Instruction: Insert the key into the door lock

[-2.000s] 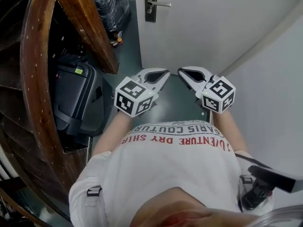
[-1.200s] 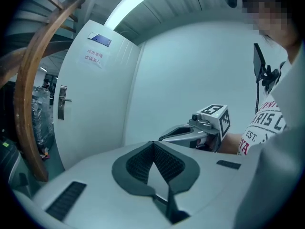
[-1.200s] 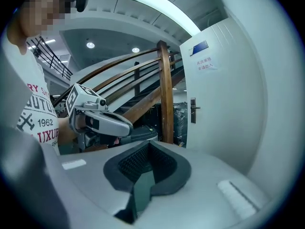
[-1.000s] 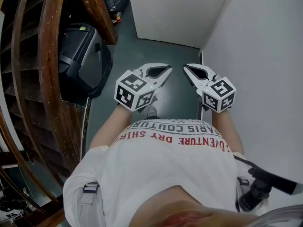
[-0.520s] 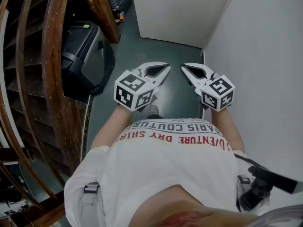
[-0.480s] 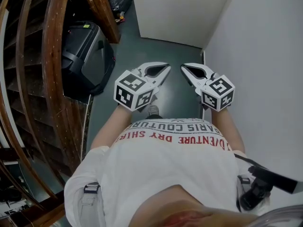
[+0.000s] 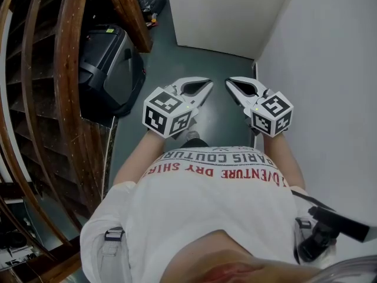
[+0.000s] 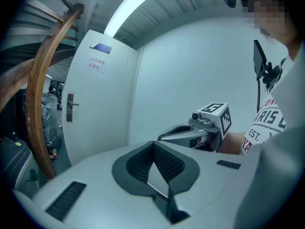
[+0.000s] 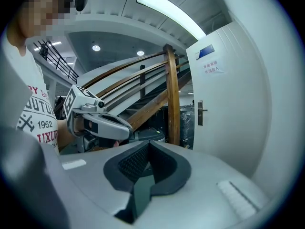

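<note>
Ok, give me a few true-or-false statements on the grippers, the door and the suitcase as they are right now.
1. The left gripper and the right gripper are both shut and empty. True.
2. The right gripper holds a key. False: nothing is between its jaws.
3. The black suitcase stands at the person's right. False: it is at the left, by the wooden staircase.
4. The door handle shows in the left gripper view. True.
</note>
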Demonstrator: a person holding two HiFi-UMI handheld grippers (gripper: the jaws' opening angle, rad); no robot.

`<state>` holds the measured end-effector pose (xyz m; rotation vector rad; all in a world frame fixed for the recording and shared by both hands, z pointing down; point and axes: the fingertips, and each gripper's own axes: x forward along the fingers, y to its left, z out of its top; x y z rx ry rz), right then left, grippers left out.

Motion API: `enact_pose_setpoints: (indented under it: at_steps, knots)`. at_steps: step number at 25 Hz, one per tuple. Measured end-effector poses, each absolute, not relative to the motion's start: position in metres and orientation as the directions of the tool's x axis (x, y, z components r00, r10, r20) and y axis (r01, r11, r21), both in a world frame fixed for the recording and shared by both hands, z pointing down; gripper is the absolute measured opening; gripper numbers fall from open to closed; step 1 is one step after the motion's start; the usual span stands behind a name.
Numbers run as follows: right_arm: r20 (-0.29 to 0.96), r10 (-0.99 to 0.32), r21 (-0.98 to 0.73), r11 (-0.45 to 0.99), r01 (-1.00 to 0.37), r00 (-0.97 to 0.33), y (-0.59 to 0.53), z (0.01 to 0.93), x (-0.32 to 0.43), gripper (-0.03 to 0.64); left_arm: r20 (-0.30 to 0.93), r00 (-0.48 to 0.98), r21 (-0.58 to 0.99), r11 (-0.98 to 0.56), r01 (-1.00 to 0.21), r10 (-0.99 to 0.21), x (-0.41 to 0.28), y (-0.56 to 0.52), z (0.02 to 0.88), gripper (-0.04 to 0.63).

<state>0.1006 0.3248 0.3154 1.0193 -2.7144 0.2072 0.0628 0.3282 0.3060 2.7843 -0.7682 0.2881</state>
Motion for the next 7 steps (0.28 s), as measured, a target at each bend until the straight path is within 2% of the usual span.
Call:
enact_pose_setpoints:
  at_steps: [7]
  knots:
    - [0.264, -0.627, -0.042, 0.752, -0.658, -0.733, 0.3188, 0.3110, 0.0949, 0.002, 0.245, 0.842, 0.179, -0.831, -0.527, -0.481, 0.0581, 0.3217, 0.3035, 0.002]
